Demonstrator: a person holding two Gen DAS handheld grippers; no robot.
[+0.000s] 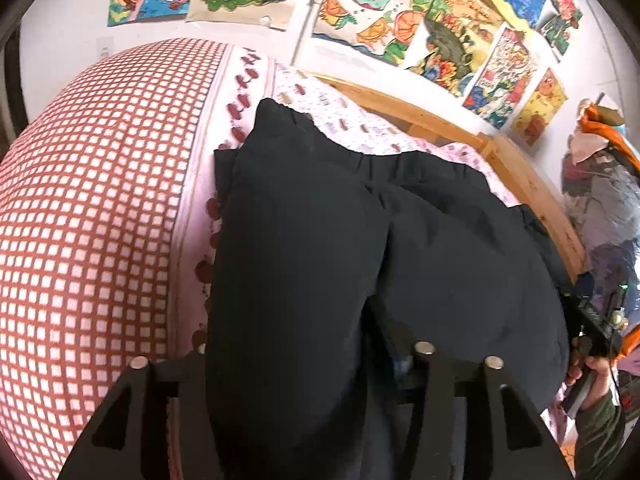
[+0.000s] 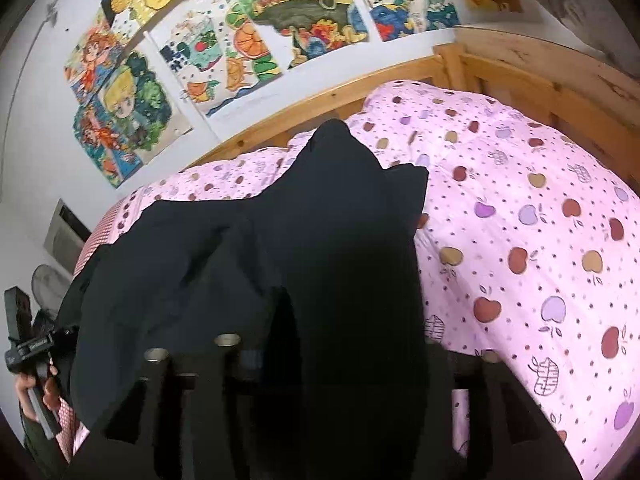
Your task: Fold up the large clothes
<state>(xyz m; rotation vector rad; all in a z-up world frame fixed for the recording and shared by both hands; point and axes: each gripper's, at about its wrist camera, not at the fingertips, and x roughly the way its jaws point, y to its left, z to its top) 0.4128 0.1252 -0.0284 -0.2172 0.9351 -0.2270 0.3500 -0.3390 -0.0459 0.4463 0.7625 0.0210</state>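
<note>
A large black garment (image 1: 320,240) lies spread over a pink sheet (image 2: 540,240) printed with apples, on a bed with a wooden frame (image 2: 500,68). To the left of the garment the bedding turns to a red-and-white checked cover (image 1: 92,200). Children's drawings (image 2: 256,32) hang on the white wall beyond the bed.

The left gripper (image 1: 304,364) is at the garment's near edge, and black cloth drapes down between and over its fingers (image 1: 424,360); the fabric hides the tips, so I cannot tell whether it is clamped. The right gripper (image 2: 352,356) is likewise buried under a fold of the same cloth, its fingers (image 2: 224,344) partly covered, and its grip cannot be judged either. Each wrist view catches the other hand at the frame's edge, holding its tool by the handle.
</note>
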